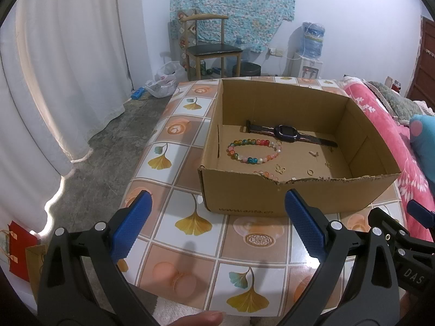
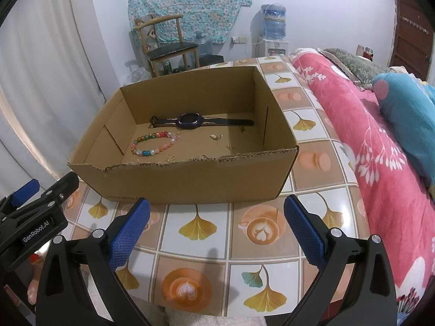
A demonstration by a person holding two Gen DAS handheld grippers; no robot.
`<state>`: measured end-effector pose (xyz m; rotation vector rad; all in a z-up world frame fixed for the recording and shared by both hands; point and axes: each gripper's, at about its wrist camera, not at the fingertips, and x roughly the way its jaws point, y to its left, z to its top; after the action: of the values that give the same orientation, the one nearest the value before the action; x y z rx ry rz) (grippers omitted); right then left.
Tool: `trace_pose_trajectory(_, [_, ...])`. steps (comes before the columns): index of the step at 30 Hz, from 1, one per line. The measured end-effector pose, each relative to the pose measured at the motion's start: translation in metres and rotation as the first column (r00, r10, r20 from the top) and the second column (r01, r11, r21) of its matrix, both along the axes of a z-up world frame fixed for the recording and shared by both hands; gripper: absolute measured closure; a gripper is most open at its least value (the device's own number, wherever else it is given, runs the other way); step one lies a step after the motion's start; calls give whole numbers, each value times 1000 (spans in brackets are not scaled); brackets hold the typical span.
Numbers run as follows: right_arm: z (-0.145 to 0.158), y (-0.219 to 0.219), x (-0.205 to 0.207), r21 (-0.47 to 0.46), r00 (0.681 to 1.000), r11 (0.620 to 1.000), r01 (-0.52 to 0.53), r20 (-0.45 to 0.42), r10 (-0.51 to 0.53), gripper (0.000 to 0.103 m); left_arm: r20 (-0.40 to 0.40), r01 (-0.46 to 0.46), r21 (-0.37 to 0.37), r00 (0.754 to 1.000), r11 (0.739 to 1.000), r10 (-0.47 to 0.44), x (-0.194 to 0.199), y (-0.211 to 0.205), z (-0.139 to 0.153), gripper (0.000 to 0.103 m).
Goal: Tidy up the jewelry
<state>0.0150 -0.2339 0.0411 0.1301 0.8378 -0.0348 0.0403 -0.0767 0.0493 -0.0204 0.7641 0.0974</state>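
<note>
Jewelry box [image 1: 296, 195] sits on tiled tablecloth [image 1: 190, 179] beside pink bedding [image 2: 380, 163].

box [image 1: 244, 198]: plain brown corrugated cardboard, matt, top edge torn and ragged
table [image 1: 190, 258]: glossy printed covering, smooth, catching light
bracelet [image 1: 254, 150]: shiny glass-like beads, some clear, some milky
watch [image 1: 286, 133]: dark strap, matt, looks like rubber or plastic
left gripper [image 1: 217, 225]: matt black plastic arms, blue pads with rough dimpled texture, metal rivets
right gripper [image 2: 216, 228]: same black plastic and textured blue pads
bedcover [image 2: 380, 163]: soft pink cloth
curtain [image 1: 54, 81]: thin white cloth
</note>
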Motion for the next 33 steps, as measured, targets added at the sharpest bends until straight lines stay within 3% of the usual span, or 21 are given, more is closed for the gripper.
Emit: trace_pose_trajectory(33, [-5, 3, 1, -1, 1000, 1000, -6, -15, 6, 7, -12, 13, -3, 1000, 1000, -13, -1, 10, -7, 8])
